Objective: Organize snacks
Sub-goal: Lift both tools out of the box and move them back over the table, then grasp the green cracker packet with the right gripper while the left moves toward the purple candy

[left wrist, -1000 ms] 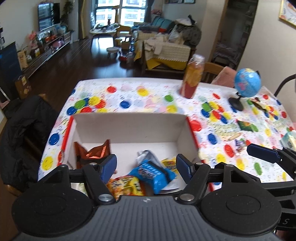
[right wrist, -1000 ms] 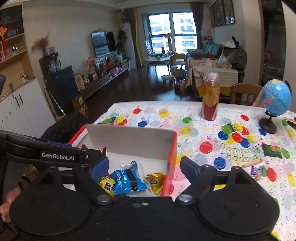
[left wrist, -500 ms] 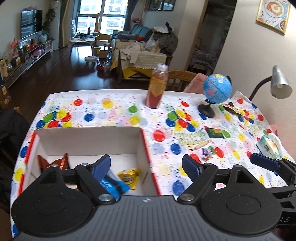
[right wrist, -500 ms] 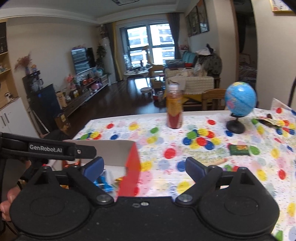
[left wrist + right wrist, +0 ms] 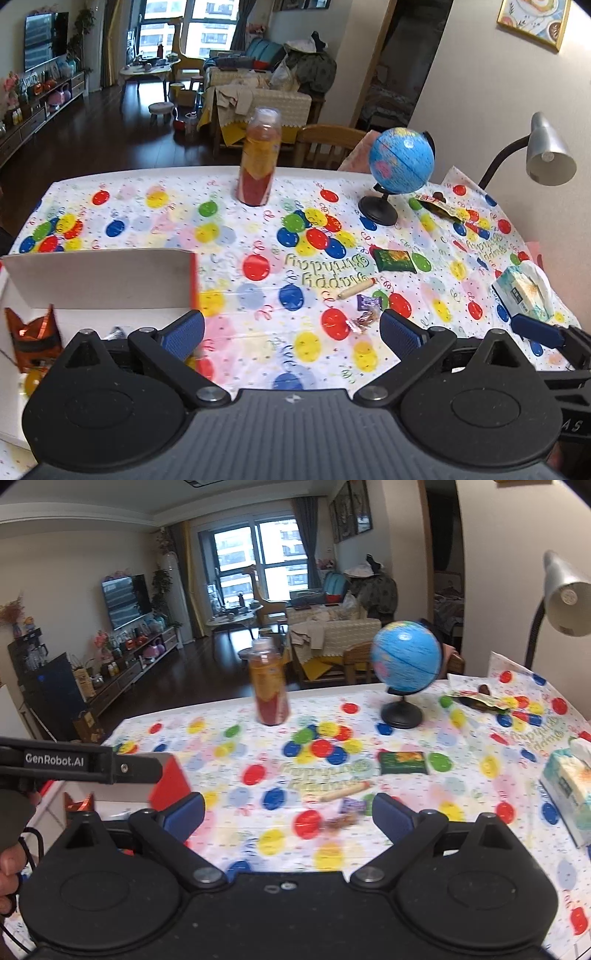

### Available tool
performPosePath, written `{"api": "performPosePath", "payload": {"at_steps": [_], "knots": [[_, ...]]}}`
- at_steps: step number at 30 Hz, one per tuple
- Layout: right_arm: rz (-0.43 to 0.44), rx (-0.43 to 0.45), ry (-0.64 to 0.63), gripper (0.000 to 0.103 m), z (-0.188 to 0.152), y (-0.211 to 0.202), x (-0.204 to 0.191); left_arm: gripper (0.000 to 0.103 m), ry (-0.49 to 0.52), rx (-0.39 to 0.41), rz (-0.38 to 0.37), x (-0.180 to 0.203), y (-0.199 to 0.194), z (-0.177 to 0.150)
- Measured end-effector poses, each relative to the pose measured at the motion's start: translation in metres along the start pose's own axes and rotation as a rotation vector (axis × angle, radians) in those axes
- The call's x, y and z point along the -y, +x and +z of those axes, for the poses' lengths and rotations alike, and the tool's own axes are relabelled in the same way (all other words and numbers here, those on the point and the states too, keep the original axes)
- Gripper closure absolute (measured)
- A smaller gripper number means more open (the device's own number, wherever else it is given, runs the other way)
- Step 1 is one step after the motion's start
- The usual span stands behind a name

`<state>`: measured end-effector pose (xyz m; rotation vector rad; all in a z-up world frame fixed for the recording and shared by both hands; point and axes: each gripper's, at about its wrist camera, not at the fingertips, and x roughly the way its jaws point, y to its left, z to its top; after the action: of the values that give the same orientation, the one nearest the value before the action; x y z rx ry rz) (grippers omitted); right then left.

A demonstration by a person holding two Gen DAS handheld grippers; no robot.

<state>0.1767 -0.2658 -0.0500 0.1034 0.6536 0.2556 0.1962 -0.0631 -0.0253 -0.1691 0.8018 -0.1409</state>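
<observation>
A white box with a red edge [image 5: 99, 277] stands at the left of the table and holds an orange snack packet [image 5: 33, 336]. A green packet [image 5: 393, 259], a wafer stick [image 5: 356, 290], a purple candy [image 5: 367, 302] and a small twisted candy [image 5: 364, 319] lie loose on the balloon tablecloth. My left gripper [image 5: 291, 334] hangs over the cloth just right of the box, its jaws opening with nothing between them. My right gripper [image 5: 288, 818] is open and empty, with the purple candy [image 5: 352, 805] and green packet [image 5: 402, 762] ahead of it.
A juice bottle [image 5: 258, 158] and a globe [image 5: 400, 162] stand at the back of the table. A tissue pack [image 5: 524, 295] lies at the right, near a desk lamp [image 5: 546, 155]. A dark wrapper [image 5: 439, 205] lies behind the globe. The left tool's body [image 5: 74, 764] crosses the right wrist view.
Both grippers have swung right, from above the box to over the open cloth. Both sets of jaws stand wider. The snacks in the box have slid out of both views.
</observation>
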Motion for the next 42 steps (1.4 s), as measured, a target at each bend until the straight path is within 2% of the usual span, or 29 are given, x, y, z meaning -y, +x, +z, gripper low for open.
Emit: {"api": "performPosePath", "payload": {"at_steps": [11, 21, 27, 31, 36, 39, 42], "knots": [[-0.033, 0.003, -0.007, 0.006, 0.017, 0.025, 0.082, 0.001, 0.020, -0.060, 0.028, 0.062, 0.057, 0.003], [-0.020, -0.054, -0.118, 0.010, 0.035, 0.073, 0.123, 0.001, 0.058, -0.105, 0.107, 0.087, 0.100, 0.008], [0.021, -0.092, -0.184, 0.013, 0.045, 0.110, 0.140, 0.001, 0.025, -0.158, 0.108, 0.093, 0.130, 0.015], [0.050, -0.128, -0.264, 0.019, 0.045, 0.138, 0.148, 0.001, 0.035, -0.199, 0.096, 0.100, 0.152, 0.018], [0.087, -0.166, -0.366, 0.020, 0.046, 0.176, 0.159, 0.001, 0.033, -0.244, 0.107, 0.106, 0.183, 0.016], [0.137, -0.192, -0.410, 0.020, 0.047, 0.198, 0.164, 0.002, 0.014, -0.281, 0.120, 0.107, 0.201, 0.015], [0.196, -0.215, -0.514, 0.023, 0.049, 0.220, 0.160, 0.002, 0.023, -0.290, 0.110, 0.111, 0.212, 0.016]]}}
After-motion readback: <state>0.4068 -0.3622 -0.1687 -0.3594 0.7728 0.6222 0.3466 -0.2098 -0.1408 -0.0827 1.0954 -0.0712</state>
